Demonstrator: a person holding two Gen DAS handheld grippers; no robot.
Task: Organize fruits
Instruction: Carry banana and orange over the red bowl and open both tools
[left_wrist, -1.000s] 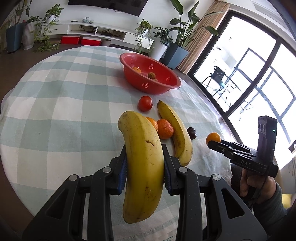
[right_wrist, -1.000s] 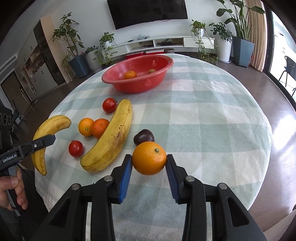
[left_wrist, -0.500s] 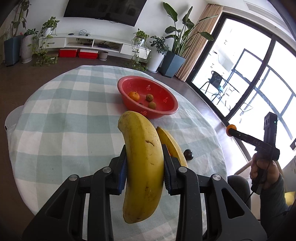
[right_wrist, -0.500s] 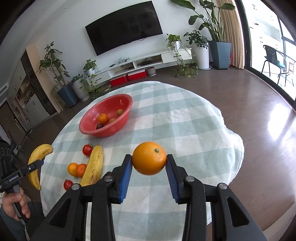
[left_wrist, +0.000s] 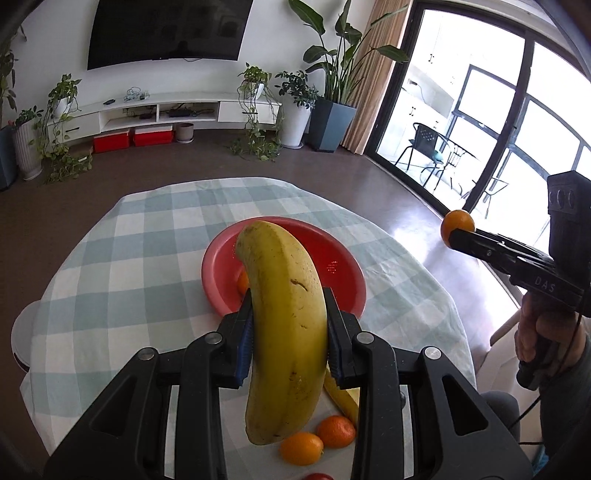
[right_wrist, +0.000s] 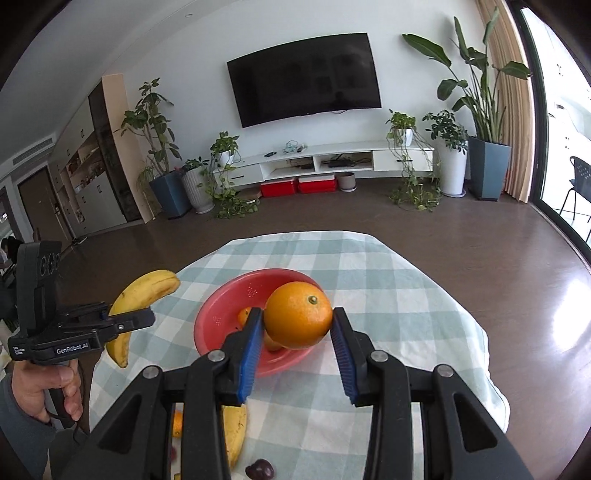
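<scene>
Left wrist view: our left gripper clamps a banana; our right gripper clamps an orange, both above the red bowl on the checked table.

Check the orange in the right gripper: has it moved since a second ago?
Yes. The orange, then low over the tablecloth, has risen toward the red bowl.

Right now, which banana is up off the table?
The banana clamped in the left claw, lifted in front of the red bowl. The other banana lies on the cloth.
</scene>
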